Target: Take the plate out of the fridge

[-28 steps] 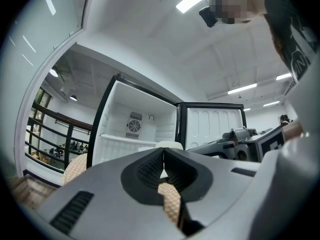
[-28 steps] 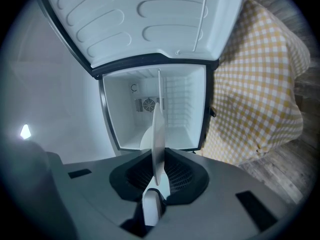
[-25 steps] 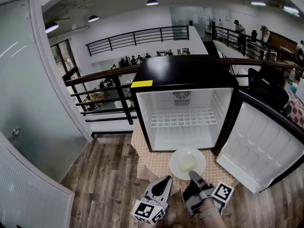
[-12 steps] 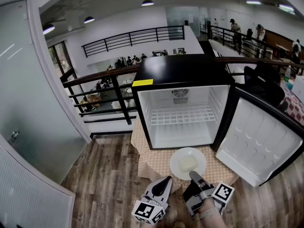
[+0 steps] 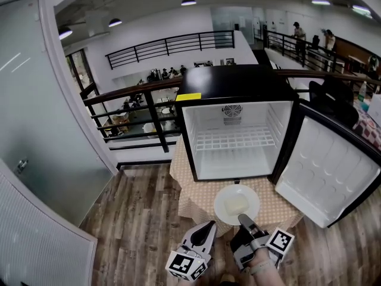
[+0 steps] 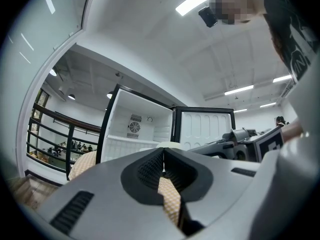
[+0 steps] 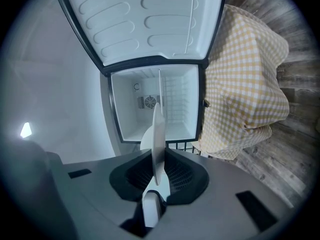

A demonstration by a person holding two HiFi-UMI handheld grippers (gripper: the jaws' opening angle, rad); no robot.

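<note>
The white plate (image 5: 237, 204) with a pale lump in its middle hangs level in front of the open black fridge (image 5: 238, 88), outside it, over the checkered tablecloth (image 5: 196, 198). My right gripper (image 5: 244, 220) is shut on the plate's near rim. In the right gripper view the plate (image 7: 157, 129) runs edge-on between the pads of my right gripper (image 7: 158, 171). My left gripper (image 5: 205, 228) floats just left of the plate, shut and holding nothing; in its own view the jaws of the left gripper (image 6: 163, 154) meet.
The fridge's interior shows a bare wire shelf (image 5: 235, 139). Its door (image 5: 327, 171) stands swung wide to the right. Wood floor (image 5: 137, 219) lies below the table; a black railing (image 5: 137, 109) runs behind the fridge and a frosted glass wall (image 5: 41, 130) stands at the left.
The fridge has slid a little right and farther off in the head view. The plate stays in the right gripper, now slightly more clear of the fridge's front. Both grippers keep their stance.
</note>
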